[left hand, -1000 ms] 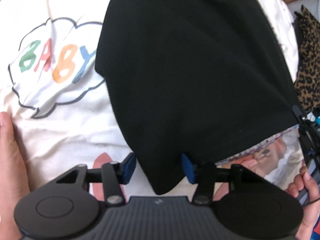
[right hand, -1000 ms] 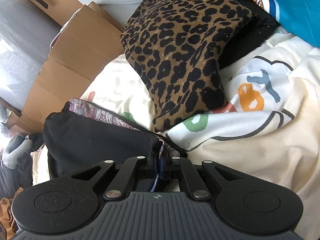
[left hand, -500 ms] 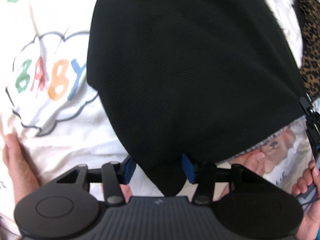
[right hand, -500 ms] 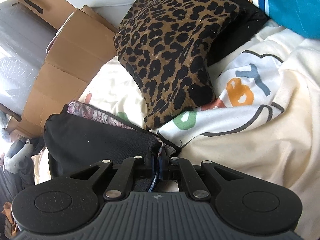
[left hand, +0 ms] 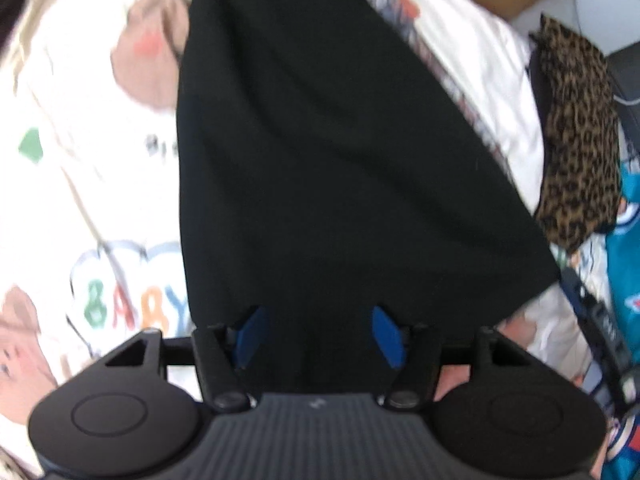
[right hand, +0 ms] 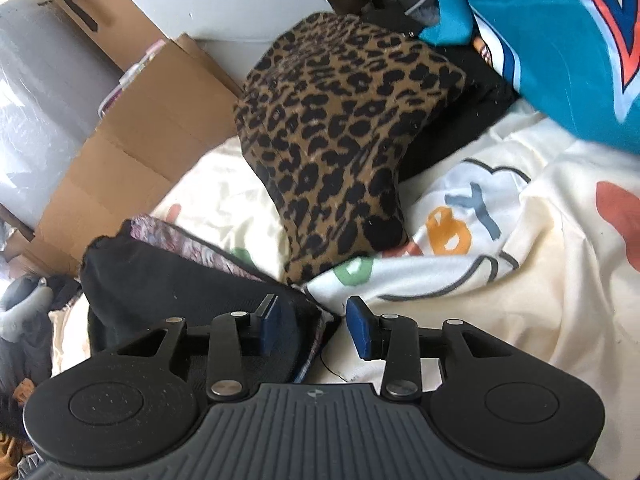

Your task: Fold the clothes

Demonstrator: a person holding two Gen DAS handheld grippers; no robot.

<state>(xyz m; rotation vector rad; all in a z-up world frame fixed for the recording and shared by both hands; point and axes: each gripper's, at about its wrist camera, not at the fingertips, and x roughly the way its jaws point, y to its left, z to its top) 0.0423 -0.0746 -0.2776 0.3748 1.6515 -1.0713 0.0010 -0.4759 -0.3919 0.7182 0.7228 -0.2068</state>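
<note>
- Black knit garment (left hand: 340, 152) with a patterned lining fills the middle of the left wrist view, spread over a cream bedsheet printed with a cloud outline and coloured "BABY" letters (left hand: 80, 208).
- Its near hem runs down between the blue pads of the left gripper (left hand: 318, 334), whose jaws stand wide apart; the cloth lies between them and neither pad presses on it.
- A strip of the patterned lining (left hand: 452, 80) shows along the garment's right edge.
- To the right, a leopard-print folded cloth (left hand: 580, 128) lies apart from the garment, with a teal printed fabric (left hand: 628, 280) just below it in the frame. This view is somewhat blurred.
- From the right wrist view, the black garment (right hand: 168, 284) lies low on the left, its corner with the lining edge reaching in between the pads of the right gripper (right hand: 314, 326).
- That gripper's jaws are parted, the left pad over the cloth and the right pad clear of it above the bedsheet (right hand: 540, 280); it has hold of nothing.
- The leopard-print cloth (right hand: 340, 140) sits just beyond, resting on the sheet, with the teal fabric (right hand: 560, 40) at upper right.
- Brown cardboard boxes (right hand: 132, 140) stand at the far left.
</note>
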